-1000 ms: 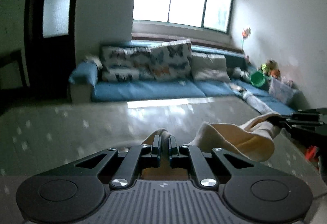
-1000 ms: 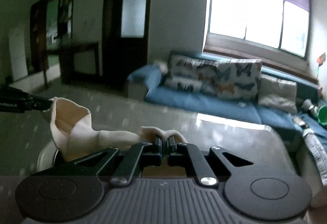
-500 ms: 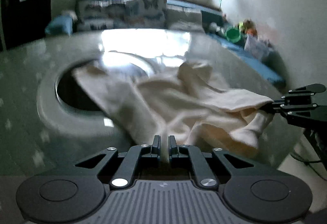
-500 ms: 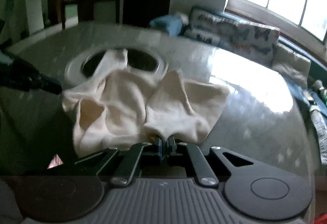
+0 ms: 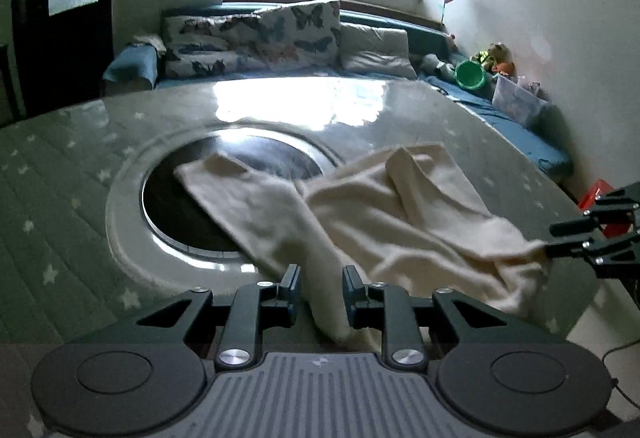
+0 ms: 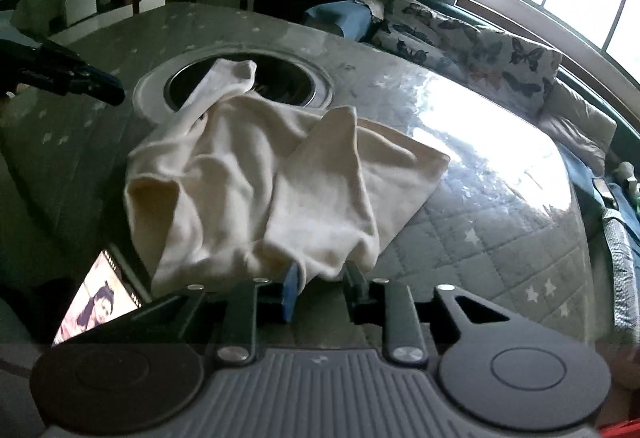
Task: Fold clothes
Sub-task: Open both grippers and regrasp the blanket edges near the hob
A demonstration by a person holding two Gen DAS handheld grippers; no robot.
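Note:
A cream garment (image 5: 360, 214) lies rumpled on the grey star-patterned table (image 5: 60, 174), one sleeve reaching over the round black hole. It also shows in the right wrist view (image 6: 256, 182). My left gripper (image 5: 320, 286) is open at the near edge, with a strip of the cloth lying loose between its jaws. My right gripper (image 6: 318, 286) is open too, its jaws standing on either side of the garment's near hem. The right gripper shows in the left wrist view (image 5: 560, 238) at the cloth's right corner. The left gripper shows in the right wrist view (image 6: 100, 86) at the far left.
A round black recess with a pale ring (image 5: 224, 194) sits in the table under the sleeve. A blue sofa with butterfly cushions (image 5: 256, 38) stands behind the table. A lit phone screen (image 6: 96, 306) lies at the table's near left corner. A red object (image 5: 596, 194) sits on the floor to the right.
Both grippers were shut on the garment and holding it up; they lowered it onto the table and have opened, letting the cloth go.

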